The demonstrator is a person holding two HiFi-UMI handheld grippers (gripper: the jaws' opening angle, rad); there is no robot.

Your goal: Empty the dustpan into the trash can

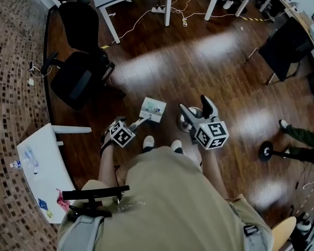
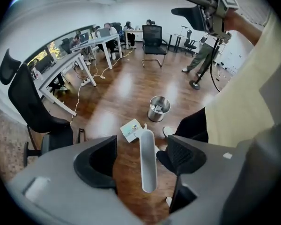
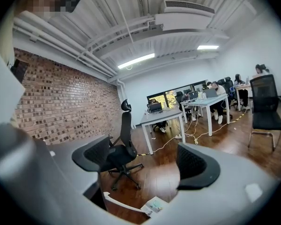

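Dark wood office floor (image 1: 199, 61), brick wall (image 1: 10, 88) at left.

Head view: dustpan (image 1: 153, 109) lying on floor just beyond person's shoes (image 1: 148, 141), its white handle (image 1: 140, 121) slanting toward left gripper (image 1: 118, 134). Right gripper (image 1: 199, 110) in front of steel trash can (image 1: 184, 122), hiding most of it.

Left gripper view: 2 jaws spread wide, handle between them, gap on either side, pads not touching it. Trash can just beyond pan.

Right gripper view: jaws apart, nothing between. Black office chair (image 3: 117, 156) beyond, dustpan low and near.
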